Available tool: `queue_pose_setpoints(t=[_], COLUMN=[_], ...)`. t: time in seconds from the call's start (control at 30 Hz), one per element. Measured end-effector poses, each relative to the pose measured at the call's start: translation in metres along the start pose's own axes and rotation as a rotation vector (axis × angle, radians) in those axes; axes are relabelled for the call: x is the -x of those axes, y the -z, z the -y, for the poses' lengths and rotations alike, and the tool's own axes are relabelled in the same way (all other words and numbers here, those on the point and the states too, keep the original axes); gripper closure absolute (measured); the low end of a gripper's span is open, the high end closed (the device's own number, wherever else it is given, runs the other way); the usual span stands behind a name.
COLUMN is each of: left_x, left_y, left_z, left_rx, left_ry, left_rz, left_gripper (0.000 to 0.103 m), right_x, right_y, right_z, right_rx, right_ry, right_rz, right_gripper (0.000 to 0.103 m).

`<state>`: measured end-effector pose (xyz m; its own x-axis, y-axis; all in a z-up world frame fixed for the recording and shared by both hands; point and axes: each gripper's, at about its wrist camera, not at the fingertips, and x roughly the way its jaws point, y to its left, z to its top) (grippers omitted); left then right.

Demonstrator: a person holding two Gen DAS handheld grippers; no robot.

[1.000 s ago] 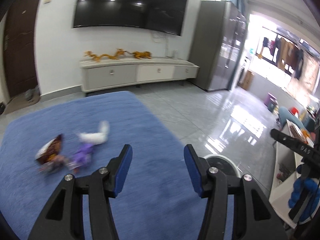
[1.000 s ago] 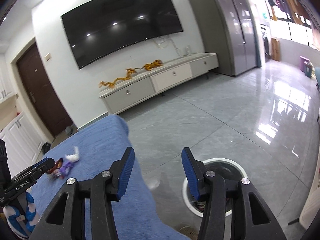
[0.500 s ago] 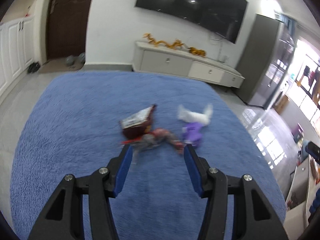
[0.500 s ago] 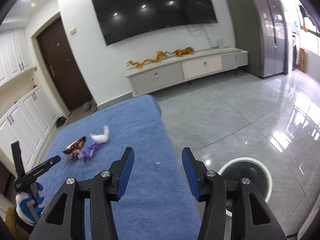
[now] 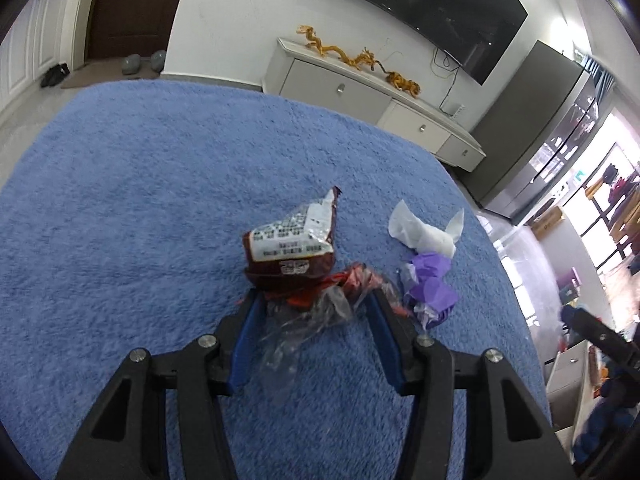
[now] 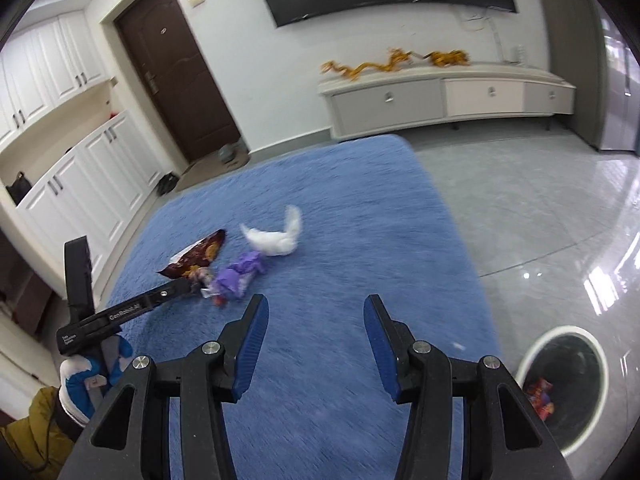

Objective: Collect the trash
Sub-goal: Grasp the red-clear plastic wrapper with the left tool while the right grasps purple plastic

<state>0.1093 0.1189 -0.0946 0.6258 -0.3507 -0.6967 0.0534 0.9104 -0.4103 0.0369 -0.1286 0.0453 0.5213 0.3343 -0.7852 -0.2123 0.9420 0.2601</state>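
Left tongs (image 5: 316, 304) closing around crumpled clear-and-red wrapper (image 5: 320, 304) beside brown snack bag (image 5: 290, 246); right tongs (image 6: 314, 320) apart, empty

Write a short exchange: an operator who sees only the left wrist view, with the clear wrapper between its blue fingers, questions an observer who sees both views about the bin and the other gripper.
Operator: I see trash on the blue rug but no bin. Is there one?
Observer: Yes. A white-rimmed trash bin stands on the grey tile floor just off the rug's edge, with colourful wrappers already inside.
Operator: Is the right gripper carrying anything?
Observer: No. The right gripper is open with only rug between its fingers, short of the purple wrapper.
Operator: How does my left gripper look from there?
Observer: The left gripper reaches into the pile beside the brown snack bag, its jaws closing around the clear wrapper.
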Motion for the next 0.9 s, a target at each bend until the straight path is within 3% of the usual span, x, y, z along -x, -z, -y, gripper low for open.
queue_pose_setpoints(t=[0.13, 0.23, 0.67, 0.73, 0.9], left_x=[-0.004, -0.004, 0.010, 0.014, 0.030], left_y=[0.000, 0.000, 0.012, 0.014, 0.023], left_z=[0.002, -0.001, -0.006, -0.005, 0.004], left_rx=[-0.012, 0.004, 0.005, -0.003, -0.029], left_ry=[-0.003, 0.009, 0.004, -0.003, -0.014], left_rz=[-0.004, -0.004, 0.027, 0.034, 0.051], left_gripper=[0.081, 0.089, 0.100, 0.100, 0.101], right_x=[-0.033, -0.054, -0.112, -0.116, -0.101], right_y=[-0.009, -0.014, -0.015, -0.013, -0.008], right_z=[-0.013, -0.019, -0.032, -0.028, -0.022], right_rx=[0.000, -0.018, -0.080, -0.100, -0.091], right_ry=[-0.071, -0.115, -0.247, -0.278, -0.296], right_rz=[-0.043, -0.074, -0.173, -0.192, -0.178], right_gripper=[0.056, 0.056, 0.056, 0.070, 0.076])
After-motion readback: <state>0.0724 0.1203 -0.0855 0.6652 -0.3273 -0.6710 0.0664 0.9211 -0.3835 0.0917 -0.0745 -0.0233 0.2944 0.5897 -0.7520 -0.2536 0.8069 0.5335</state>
